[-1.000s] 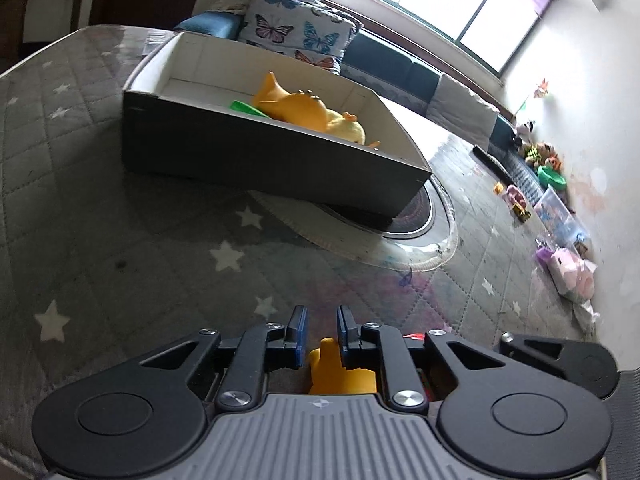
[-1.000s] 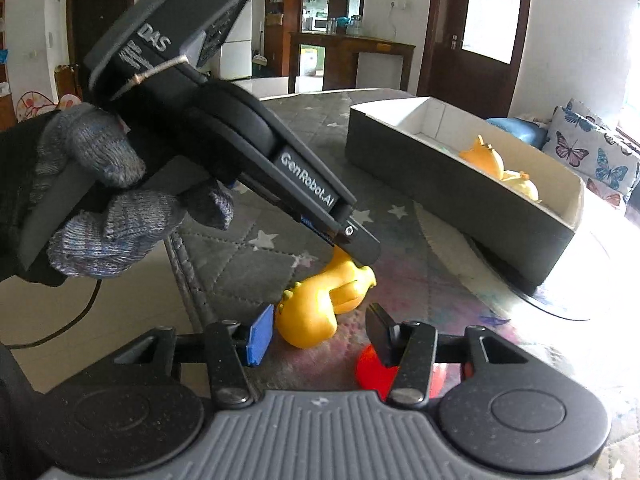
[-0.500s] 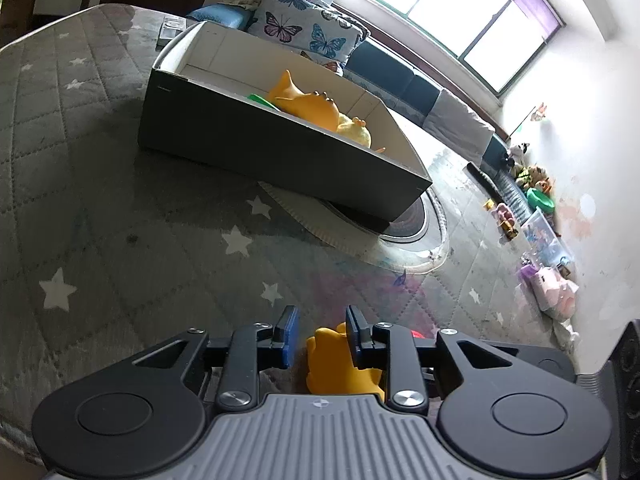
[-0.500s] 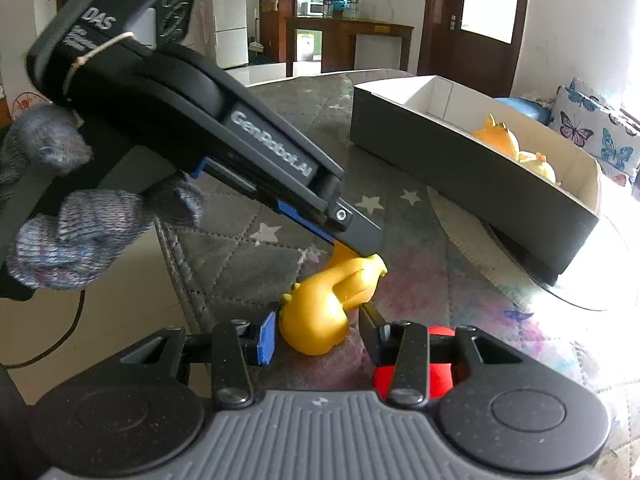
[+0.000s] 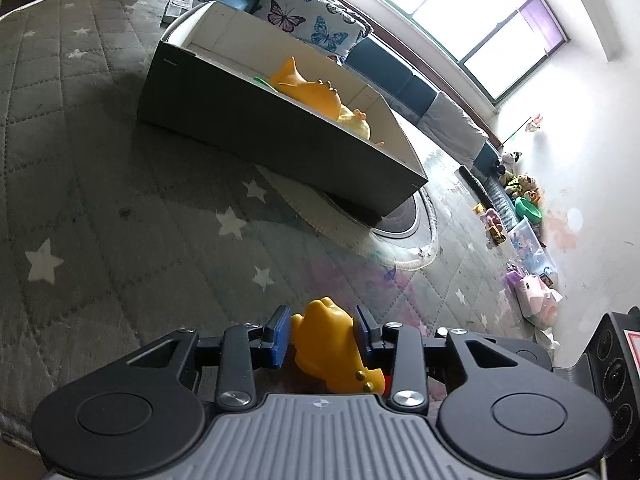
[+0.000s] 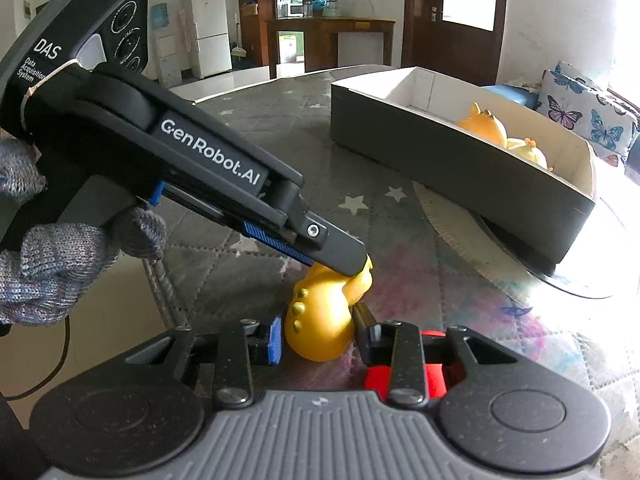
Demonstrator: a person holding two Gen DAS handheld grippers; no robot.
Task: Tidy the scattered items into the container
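Note:
A yellow dinosaur toy (image 5: 332,344) lies on the star-patterned grey mat. My left gripper (image 5: 322,326) has its jaws around the toy's front end, pads touching both sides. In the right wrist view the toy (image 6: 320,320) sits between the fingers of my right gripper (image 6: 316,334), which stands open around its rear, while the left gripper (image 6: 352,258) reaches in from the left onto its head. A red toy (image 6: 404,376) lies under the right gripper's right finger. The grey box (image 5: 256,128) with white inside holds an orange dinosaur (image 5: 308,88) and a yellow duck (image 5: 356,122).
A round woven mat (image 5: 400,232) lies under the box's near corner. A butterfly cushion (image 5: 312,24) and sofa stand behind the box. Toys and a clear bin (image 5: 528,240) line the far wall. A gloved hand (image 6: 60,256) holds the left gripper.
My left gripper's jaws have spread wider and now sit around the yellow dinosaur's front. My right gripper has moved closer, so the toy lies between its fingers.

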